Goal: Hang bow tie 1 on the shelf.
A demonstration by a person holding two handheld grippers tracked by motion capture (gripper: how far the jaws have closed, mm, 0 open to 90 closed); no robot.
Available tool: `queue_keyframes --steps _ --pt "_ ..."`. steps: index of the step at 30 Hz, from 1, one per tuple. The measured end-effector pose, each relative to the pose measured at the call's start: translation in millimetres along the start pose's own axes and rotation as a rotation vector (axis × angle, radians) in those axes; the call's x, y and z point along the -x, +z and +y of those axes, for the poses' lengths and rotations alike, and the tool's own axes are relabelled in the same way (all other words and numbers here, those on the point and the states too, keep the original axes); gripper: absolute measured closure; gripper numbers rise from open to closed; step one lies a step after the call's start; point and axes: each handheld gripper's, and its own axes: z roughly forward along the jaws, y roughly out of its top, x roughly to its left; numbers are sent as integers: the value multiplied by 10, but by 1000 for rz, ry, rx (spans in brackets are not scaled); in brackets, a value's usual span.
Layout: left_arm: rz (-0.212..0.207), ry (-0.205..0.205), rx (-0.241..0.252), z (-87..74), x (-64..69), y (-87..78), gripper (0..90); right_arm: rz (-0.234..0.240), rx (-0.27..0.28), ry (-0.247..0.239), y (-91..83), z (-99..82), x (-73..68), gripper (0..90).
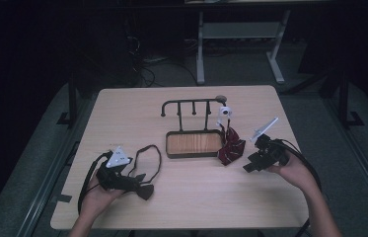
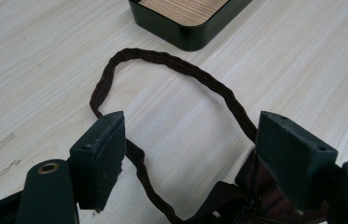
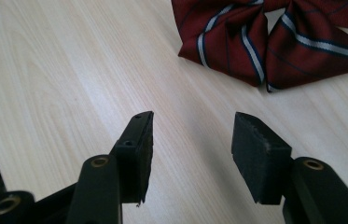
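Observation:
A dark brown bow tie [image 1: 145, 191] lies on the table at the front left, its thin strap [image 1: 153, 154] looped toward the tray. My left gripper [image 1: 139, 186] rests at it. In the left gripper view my left gripper [image 2: 191, 122] is open, the dark bow tie [image 2: 251, 198] low between the jaws and the strap [image 2: 181, 69] curving ahead. A red striped bow tie [image 1: 231, 148] lies right of the tray. My right gripper [image 1: 249, 166] sits just to its right. My right gripper [image 3: 195, 122] is open and empty, the red bow tie [image 3: 265, 42] ahead of it.
A black rack [image 1: 191, 104] with several hooks stands at mid-table over a black tray with a wooden floor [image 1: 194, 143], whose corner [image 2: 188, 39] lies beyond the strap. A white piece [image 1: 224, 111] hangs at the rack's right end above the red bow tie. Bare tabletop [image 1: 196, 197] spreads in front.

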Motion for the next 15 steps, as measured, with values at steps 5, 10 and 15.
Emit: queue_keyframes --steps 5,10,15 --pt "1 -1 5 -3 -2 0 250 -3 13 -9 10 -67 -31 482" --pt "-1 0 -3 -2 -1 7 250 -6 18 -2 17 -117 -59 481" --pt "-1 0 -4 0 4 13 250 -16 28 -12 24 -162 -101 474"
